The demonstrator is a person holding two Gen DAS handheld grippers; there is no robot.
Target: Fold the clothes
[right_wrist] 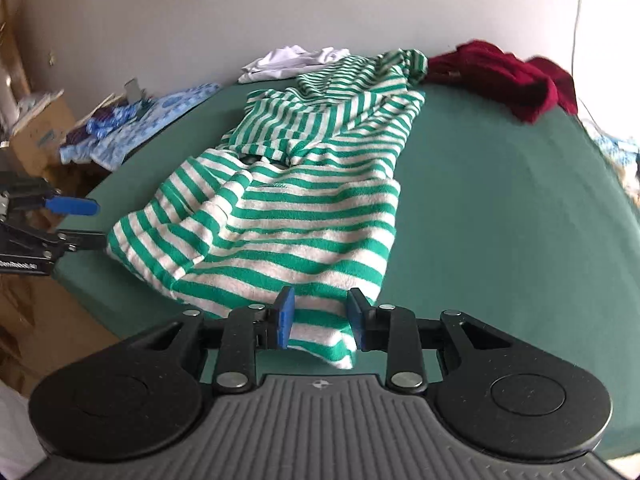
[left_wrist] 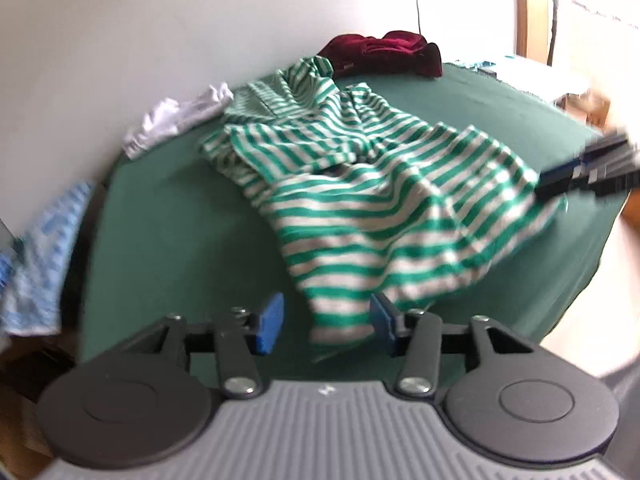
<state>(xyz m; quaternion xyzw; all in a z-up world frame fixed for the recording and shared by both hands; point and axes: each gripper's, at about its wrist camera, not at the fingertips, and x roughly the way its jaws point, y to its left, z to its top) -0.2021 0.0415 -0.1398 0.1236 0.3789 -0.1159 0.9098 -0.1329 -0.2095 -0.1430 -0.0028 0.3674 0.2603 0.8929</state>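
A blue patterned cloth [right_wrist: 156, 116] is seen at the left edge of the green-covered bench [right_wrist: 500, 208], with a white garment [right_wrist: 292, 62] behind it by the wall. The striped green-and-white garment [right_wrist: 288, 208] is spread, rumpled, across the middle. Its near hem lies between the parted jaws of the left gripper [left_wrist: 326, 322] and of the right gripper [right_wrist: 320, 316], unclamped. A dark red garment [right_wrist: 504, 76] is heaped far right.
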